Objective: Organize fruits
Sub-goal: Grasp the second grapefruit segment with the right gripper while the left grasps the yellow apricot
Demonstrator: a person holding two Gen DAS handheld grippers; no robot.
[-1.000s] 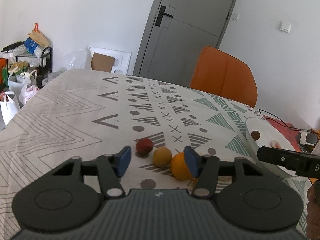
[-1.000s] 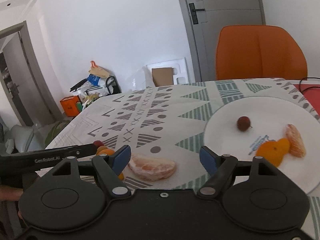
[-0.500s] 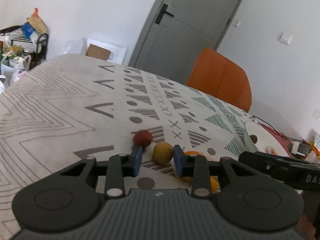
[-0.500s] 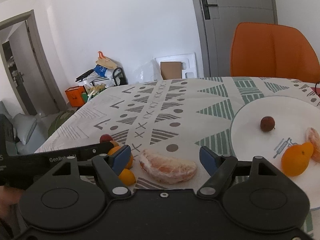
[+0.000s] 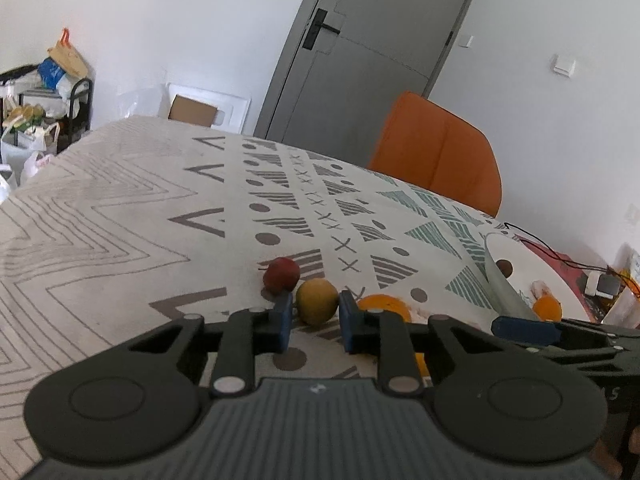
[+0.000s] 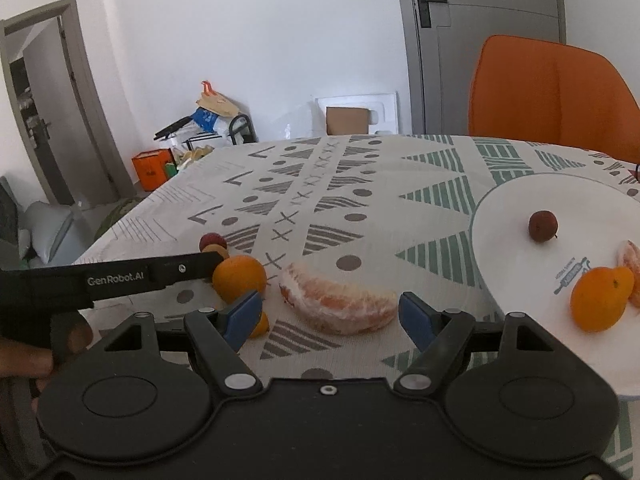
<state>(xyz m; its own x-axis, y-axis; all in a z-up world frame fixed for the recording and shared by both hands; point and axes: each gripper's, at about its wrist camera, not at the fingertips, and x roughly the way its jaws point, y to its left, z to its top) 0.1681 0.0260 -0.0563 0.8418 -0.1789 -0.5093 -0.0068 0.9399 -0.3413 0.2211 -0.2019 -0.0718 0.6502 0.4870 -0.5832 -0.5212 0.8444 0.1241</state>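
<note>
Left wrist view: left gripper (image 5: 314, 322) narrowed around the yellow fruit (image 5: 317, 301), pads just beside it, contact not clear, so can't tell if it's gripped. Red fruit (image 5: 281, 274) just beyond the left pad, orange (image 5: 383, 305) right of the right pad.

Right wrist view: right gripper (image 6: 330, 312) spread wide, empty, peeled segment (image 6: 338, 305) between its pads. Plate (image 6: 504, 240) far right holds a dark fruit (image 6: 542, 225), a whole orange (image 6: 599, 298) and a segment piece; this view alone shows that clearly.

Judged partly done: four or so fruits left on the cloth.

three small fruits (image 5: 316, 300) in a row on the tablecloth (image 5: 120, 216), plate (image 6: 504, 240) to their right, chair (image 6: 548, 100) behind
</note>
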